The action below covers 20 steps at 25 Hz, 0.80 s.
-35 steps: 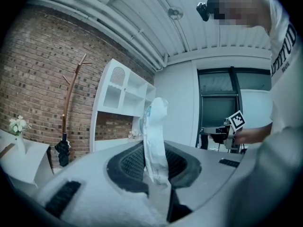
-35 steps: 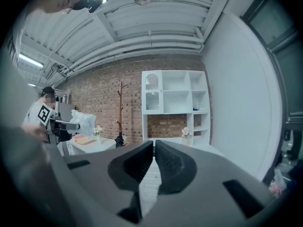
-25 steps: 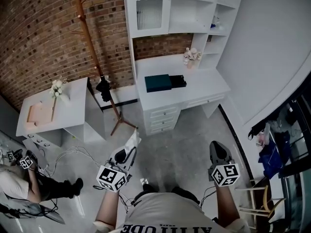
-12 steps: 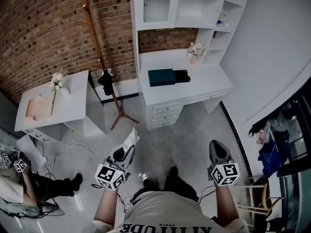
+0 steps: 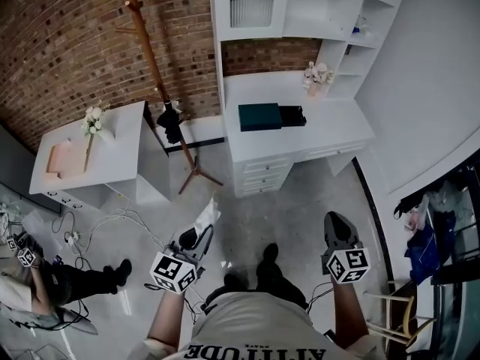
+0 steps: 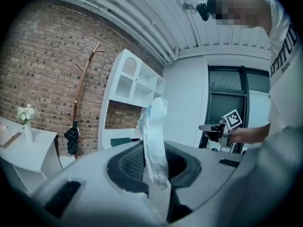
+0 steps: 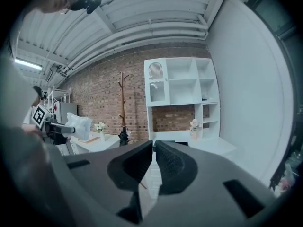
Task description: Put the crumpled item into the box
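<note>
**Near.** The left tongs are clamped on the lower end of the crumpled item, a pale wad that stands up and forward out of the jaws, most of it free above the grip. The right tongs, level with them on the right, are closed with nothing between the jaws. Both are held over the floor, well short of the furniture.

**Middle.** Bare floor leads straight ahead to the drawers. Loose cables lie to the near left, and the splayed foot of the coat stand sits just left of the drawers.

**Far.** The box, dark teal, rests on the white tabletop, left of centre, with a black part touching its right side. Whether its top is open cannot be told. A flower vase stands farther right, and the shelf unit overhangs the far edge.

**Hazards (judged).**
- The item is pinched only at one end, so a jolt could work it loose before the box is reached.
- The item's tall, floppy upper part may catch on the box rim and fold outside it.
- Drifting left risks the cables or the stand's foot underfoot.
- Lifting high near the tabletop brings the tongs close to the shelf unit.

Approach room is widest from the near edge of the tabletop.
</note>
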Motion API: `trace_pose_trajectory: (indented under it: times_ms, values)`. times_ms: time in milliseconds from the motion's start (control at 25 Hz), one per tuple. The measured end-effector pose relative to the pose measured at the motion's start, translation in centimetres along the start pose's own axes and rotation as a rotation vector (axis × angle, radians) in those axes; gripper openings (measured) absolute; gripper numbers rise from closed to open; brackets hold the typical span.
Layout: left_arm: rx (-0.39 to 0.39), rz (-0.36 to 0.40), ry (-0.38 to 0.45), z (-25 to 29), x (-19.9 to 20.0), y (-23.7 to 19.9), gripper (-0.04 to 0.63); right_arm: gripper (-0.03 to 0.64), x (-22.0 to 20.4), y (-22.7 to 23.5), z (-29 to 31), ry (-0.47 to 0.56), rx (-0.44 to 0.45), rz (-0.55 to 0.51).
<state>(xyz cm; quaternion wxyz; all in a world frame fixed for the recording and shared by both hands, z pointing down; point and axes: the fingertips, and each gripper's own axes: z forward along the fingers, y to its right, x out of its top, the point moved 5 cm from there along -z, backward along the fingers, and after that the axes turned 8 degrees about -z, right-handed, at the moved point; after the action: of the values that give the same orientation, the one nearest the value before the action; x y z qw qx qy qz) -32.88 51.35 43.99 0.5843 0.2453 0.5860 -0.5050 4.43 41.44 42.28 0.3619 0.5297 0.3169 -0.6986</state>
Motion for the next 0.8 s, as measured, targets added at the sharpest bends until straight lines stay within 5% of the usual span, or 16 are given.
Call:
trace_pose_trajectory:
  times_ms: [800]
  values:
    - [0.022,-0.015,-0.057,19.0,3.6,0.3,0.078,0.038,0.4,14.3,12.6,-0.016,0.112,0.015]
